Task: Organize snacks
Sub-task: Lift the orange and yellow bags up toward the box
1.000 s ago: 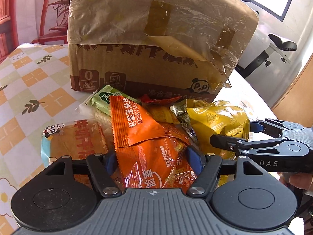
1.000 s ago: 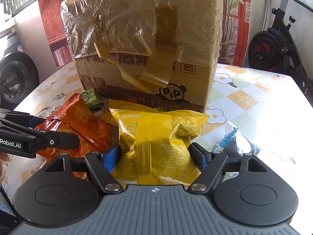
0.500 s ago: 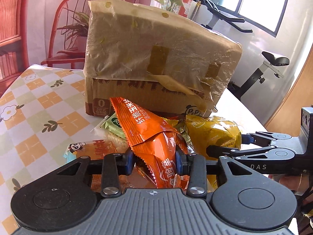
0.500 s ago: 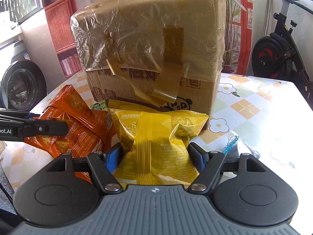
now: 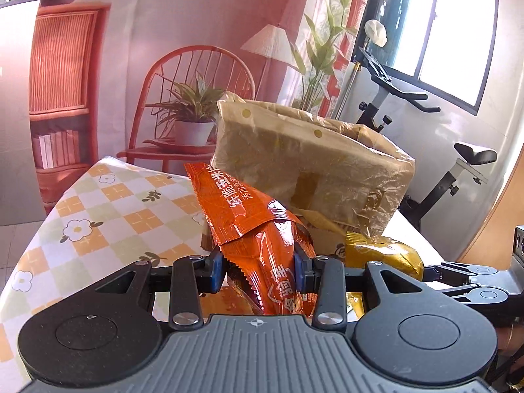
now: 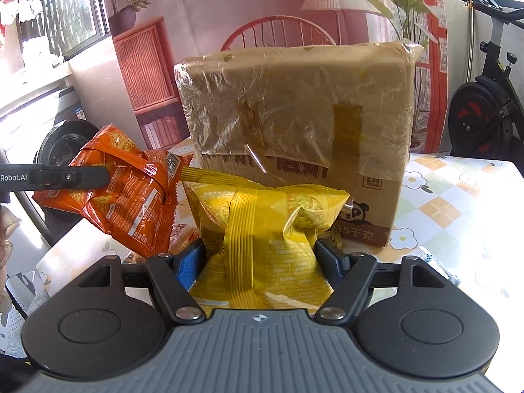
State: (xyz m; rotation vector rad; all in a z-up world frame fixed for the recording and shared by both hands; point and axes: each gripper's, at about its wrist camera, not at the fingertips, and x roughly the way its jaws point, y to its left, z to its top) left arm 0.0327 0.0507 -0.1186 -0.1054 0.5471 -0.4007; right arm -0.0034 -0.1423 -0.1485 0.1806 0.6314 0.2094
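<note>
My left gripper point(image 5: 258, 270) is shut on an orange snack bag point(image 5: 249, 219) and holds it up above the table; the bag also shows in the right wrist view point(image 6: 121, 193). My right gripper point(image 6: 262, 262) is shut on a yellow snack bag point(image 6: 262, 229), lifted in front of the cardboard box point(image 6: 294, 114). The yellow bag shows in the left wrist view point(image 5: 380, 255) with the right gripper's fingers point(image 5: 458, 271) beside it. The box point(image 5: 311, 163) is wrapped in plastic film and tape and stands on the table.
The table has a checked flower tablecloth point(image 5: 108, 209). More snack packets lie below the grippers point(image 6: 183, 235). A clear packet point(image 6: 429, 258) lies to the right of the box. A red chair point(image 5: 193, 98) and an exercise bike point(image 6: 484, 98) stand behind the table.
Both grippers have risen with their bags, well above the snack pile. The left gripper closed tight on the orange bag and lifted it off the pile.
</note>
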